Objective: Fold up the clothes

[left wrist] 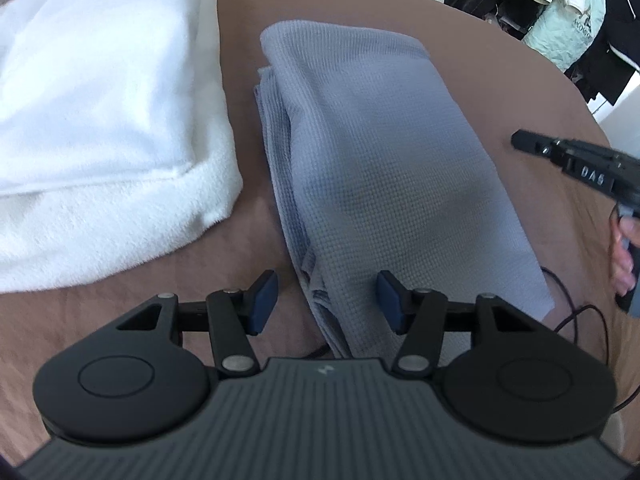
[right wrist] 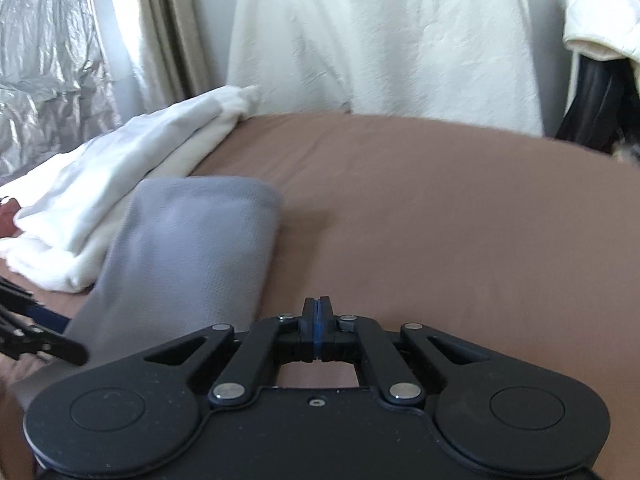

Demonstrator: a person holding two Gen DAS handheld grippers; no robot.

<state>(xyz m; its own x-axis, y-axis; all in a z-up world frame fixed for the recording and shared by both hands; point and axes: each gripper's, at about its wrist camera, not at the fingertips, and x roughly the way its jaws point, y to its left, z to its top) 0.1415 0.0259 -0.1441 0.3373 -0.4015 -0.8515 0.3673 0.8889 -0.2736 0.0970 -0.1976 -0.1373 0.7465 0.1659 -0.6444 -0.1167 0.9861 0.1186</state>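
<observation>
The bed (left wrist: pixel 460 64) under its brown sheet filled most of both views and carried everything I had to work with. Along its left side lay a heap of white towel (left wrist: pixel 100 120), thick and fluffy, near the piece I was folding but apart from it. That piece, the blue cloth (left wrist: pixel 380 168), sat in the middle of the bed as a long, narrow stack, already folded lengthways, with its layered edges showing down the left side and its near end reaching almost to my left claw (left wrist: pixel 327 303). I judged it light and soft, a waffle weave with some grip to it, limp enough to sag if lifted from one corner only, so I reckoned the sound hold was at the two near corners, pinching all layers together before carrying that end over to the far end. My left claw stood released, its blue pads (left wrist: pixel 264 300) wide apart over the near end of the cloth and grasping nothing. My right claw (right wrist: pixel 317 328) was clenched, pads pressed together on nothing, over bare sheet just to the right of the cloth; in the left view it showed off to the side, clear of the fabric. A thin black cable (left wrist: pixel 576 312) trailed on the sheet near the cloth's right corner, and I thought it might snag.
</observation>
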